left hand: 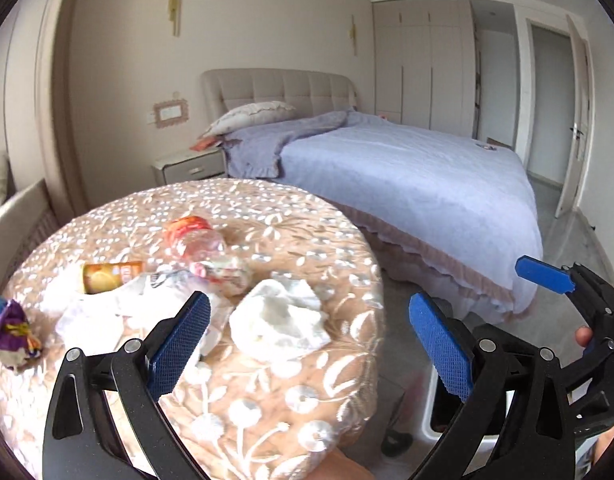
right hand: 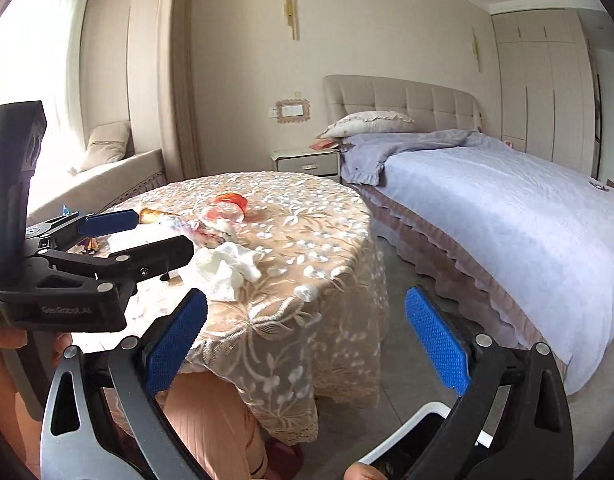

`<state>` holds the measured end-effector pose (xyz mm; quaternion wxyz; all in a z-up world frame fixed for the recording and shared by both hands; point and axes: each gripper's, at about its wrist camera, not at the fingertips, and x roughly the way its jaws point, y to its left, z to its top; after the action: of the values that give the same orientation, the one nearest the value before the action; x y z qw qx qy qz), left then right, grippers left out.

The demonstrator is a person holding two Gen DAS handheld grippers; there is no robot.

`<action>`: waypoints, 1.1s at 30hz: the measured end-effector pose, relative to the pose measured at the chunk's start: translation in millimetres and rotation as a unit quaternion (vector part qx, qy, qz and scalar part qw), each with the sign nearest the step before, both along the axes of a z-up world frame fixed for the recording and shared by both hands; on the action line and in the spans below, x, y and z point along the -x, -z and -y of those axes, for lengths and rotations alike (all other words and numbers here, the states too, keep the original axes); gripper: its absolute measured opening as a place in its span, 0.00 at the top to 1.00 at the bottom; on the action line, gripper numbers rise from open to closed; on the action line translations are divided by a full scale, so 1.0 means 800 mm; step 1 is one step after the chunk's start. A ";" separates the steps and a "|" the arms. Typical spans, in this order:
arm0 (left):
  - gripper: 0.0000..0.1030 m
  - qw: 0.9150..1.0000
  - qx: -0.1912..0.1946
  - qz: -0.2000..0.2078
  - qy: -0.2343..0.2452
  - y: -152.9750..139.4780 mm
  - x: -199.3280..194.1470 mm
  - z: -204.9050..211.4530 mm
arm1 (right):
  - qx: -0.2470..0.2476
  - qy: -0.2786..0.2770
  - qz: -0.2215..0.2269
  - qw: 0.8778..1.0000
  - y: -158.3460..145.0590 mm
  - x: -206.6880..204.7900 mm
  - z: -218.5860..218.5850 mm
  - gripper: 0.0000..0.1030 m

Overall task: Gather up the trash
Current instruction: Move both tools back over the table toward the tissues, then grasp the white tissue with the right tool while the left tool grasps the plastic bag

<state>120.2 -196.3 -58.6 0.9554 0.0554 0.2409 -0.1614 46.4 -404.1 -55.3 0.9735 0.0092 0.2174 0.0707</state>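
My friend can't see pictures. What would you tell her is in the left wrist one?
The open left gripper hovers over a crumpled white tissue on a round table with a floral cloth. Behind the tissue lie a crushed plastic bottle and snack wrappers; a bed stands beyond.

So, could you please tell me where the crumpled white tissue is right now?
The crumpled white tissue lies on the round table near its front edge, right of the white plastic bag and just nearer than the crushed bottle.

Both wrist views faced the bed [left hand: 407, 160] across the counter [left hand: 267, 380] — the left close above it, the right farther back, seeing the left gripper [right hand: 147, 232] too.
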 end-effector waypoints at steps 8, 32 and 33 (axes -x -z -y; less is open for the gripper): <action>0.05 0.997 -0.014 0.003 -0.070 0.002 -0.036 -0.069 | 0.019 -0.027 -0.007 0.999 0.002 -0.044 -0.059 0.04; 0.05 0.987 -0.064 -0.132 -0.059 0.064 -0.150 -0.102 | 0.033 -0.119 -0.125 0.984 0.051 -0.167 -0.126 0.04; 0.05 0.986 -0.063 -0.142 -0.057 0.067 -0.155 -0.103 | 0.036 -0.121 -0.128 0.984 0.053 -0.171 -0.128 0.04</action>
<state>244.2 -113.9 -112.2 0.9139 0.0786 0.3863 -0.0973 183.1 -301.5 -98.0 0.9216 -0.0435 0.3421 0.1781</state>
